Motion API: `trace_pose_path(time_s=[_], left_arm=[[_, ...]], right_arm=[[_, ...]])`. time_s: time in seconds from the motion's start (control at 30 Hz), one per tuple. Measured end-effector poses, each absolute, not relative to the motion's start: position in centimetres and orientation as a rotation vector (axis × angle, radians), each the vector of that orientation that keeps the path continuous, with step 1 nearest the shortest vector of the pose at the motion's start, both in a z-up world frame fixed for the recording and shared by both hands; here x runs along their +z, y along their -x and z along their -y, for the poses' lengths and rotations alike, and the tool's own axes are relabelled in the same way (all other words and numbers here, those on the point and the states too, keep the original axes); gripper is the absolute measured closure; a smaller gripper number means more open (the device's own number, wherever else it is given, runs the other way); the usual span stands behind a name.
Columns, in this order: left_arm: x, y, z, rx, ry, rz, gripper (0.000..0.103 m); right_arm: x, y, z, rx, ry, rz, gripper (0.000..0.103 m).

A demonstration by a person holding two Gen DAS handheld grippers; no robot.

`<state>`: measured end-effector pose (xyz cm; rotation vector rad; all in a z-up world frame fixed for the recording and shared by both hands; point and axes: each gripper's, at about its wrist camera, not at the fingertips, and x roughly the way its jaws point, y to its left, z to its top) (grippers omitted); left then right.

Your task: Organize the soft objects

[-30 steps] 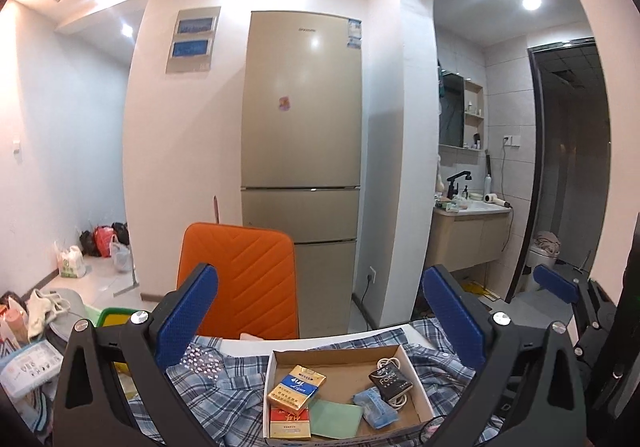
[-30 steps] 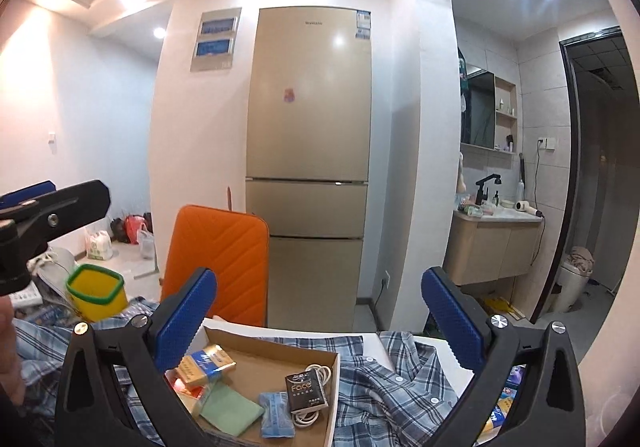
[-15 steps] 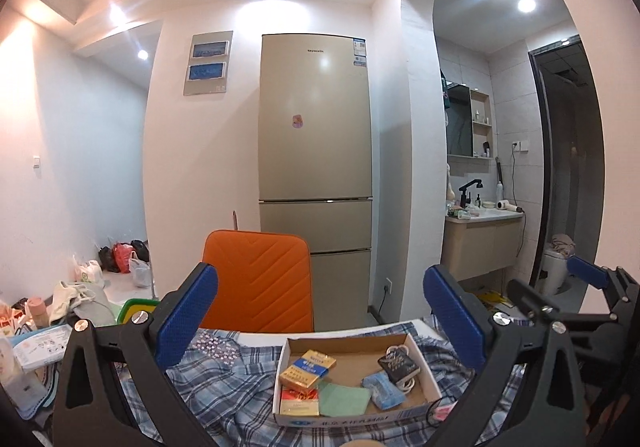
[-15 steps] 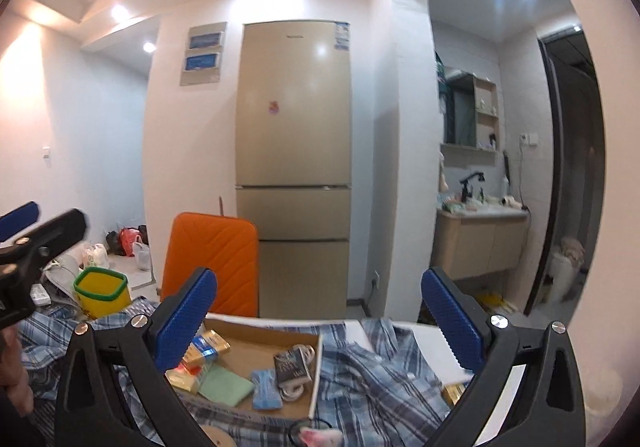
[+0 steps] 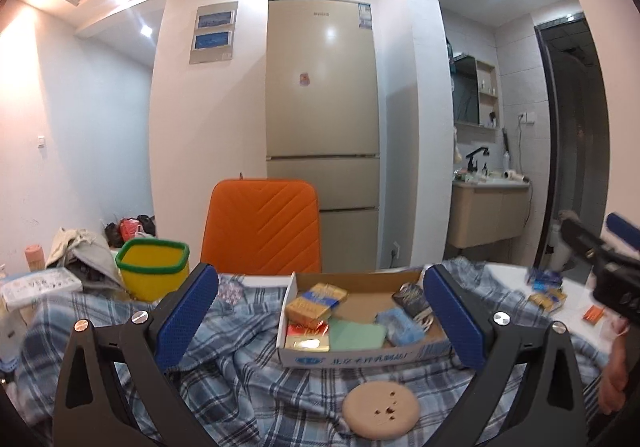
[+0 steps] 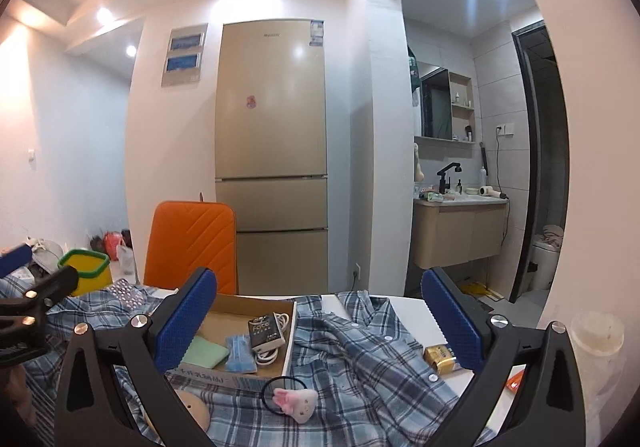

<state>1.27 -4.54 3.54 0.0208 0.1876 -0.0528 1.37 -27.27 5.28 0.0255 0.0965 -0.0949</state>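
Observation:
A blue plaid shirt (image 5: 248, 363) lies spread and rumpled over the table; it also shows in the right wrist view (image 6: 368, 359). A shallow cardboard box (image 5: 360, 357) with small packets, a green pad and a cable sits on it, also in the right wrist view (image 6: 224, 371). A pink plush hair tie (image 6: 294, 401) lies on the shirt in front of the box. A tan round disc (image 5: 380, 409) lies near me. My left gripper (image 5: 320, 317) is open and empty above the shirt. My right gripper (image 6: 320, 315) is open and empty over the shirt's collar.
A yellow bin with a green rim (image 5: 154, 267) stands at the left by a heap of cloth (image 5: 84, 253). An orange chair back (image 5: 262, 227) stands behind the table. Small packets (image 5: 548, 293) and a gold box (image 6: 440, 359) lie on the white tabletop at the right.
Both cameras have pulled back and tilted down, so more of the shirt, the disc and the hair tie have come into view. Both grippers stay open.

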Motion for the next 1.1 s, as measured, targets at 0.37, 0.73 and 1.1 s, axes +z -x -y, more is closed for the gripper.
trace_pose_path(time_s=[0.37, 0.73, 1.1], left_arm=[[0.5, -1.6, 3.3, -0.08, 0.035, -0.236, 0.001], [0.6, -0.8, 2.6, -0.103, 0.05, -0.21, 0.001], [0.4, -1.2, 2.7, -0.069, 0.041, -0.238, 0.001]], right_arm=[[1.7, -1.5, 26.4, -0.134, 0.015, -0.134, 0.0], [0.9, -0.4, 27.2, 0.016, -0.045, -0.143, 0.0], [0.6, -0.9, 26.3, -0.083, -0.003, -0.189, 0.0]])
